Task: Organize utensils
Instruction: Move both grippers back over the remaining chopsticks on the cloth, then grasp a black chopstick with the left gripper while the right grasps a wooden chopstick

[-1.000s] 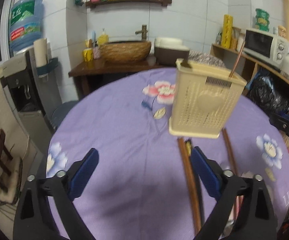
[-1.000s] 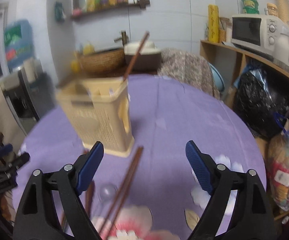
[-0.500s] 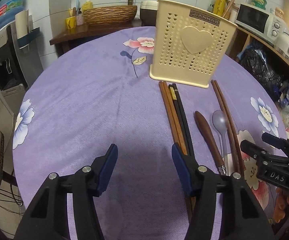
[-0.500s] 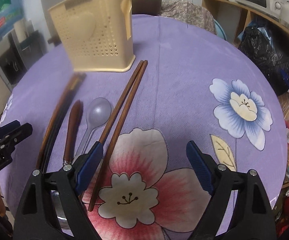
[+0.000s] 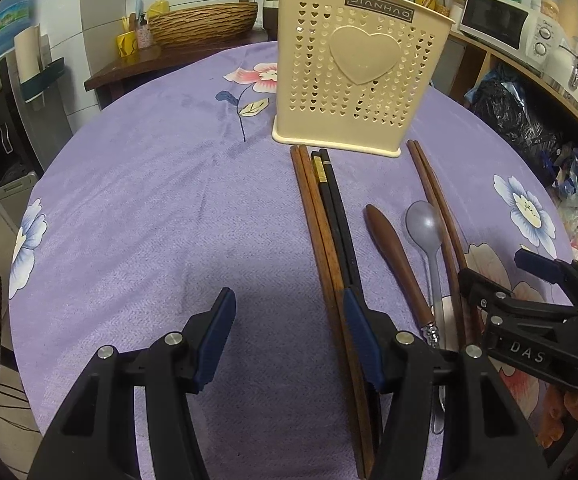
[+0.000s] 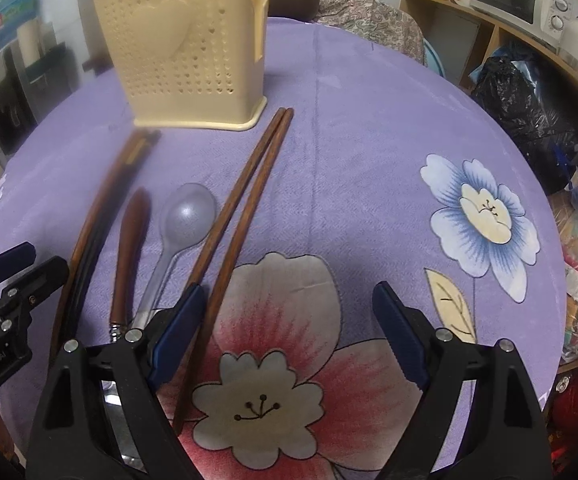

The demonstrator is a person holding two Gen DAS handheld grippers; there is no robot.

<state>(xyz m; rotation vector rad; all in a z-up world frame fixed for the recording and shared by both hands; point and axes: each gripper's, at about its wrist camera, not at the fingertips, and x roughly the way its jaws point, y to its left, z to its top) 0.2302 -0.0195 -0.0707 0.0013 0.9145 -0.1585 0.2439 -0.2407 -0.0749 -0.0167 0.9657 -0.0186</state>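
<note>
A round table under a purple flowered cloth (image 5: 141,208) stands in a kitchen with a microwave (image 5: 501,20) on a shelf and a woven basket (image 5: 205,24) behind. A cream utensil holder (image 5: 359,80) sits upright on the cloth; in front of it lie brown and black chopsticks (image 5: 325,216), a wooden-handled utensil (image 5: 393,256), a grey spoon (image 6: 187,220) and another chopstick pair (image 6: 245,200). The left gripper (image 5: 287,312) is half open, empty, one finger over the chopsticks. The right gripper (image 6: 285,308) gapes wide, holding nothing, straddling the second pair's lower ends.
</note>
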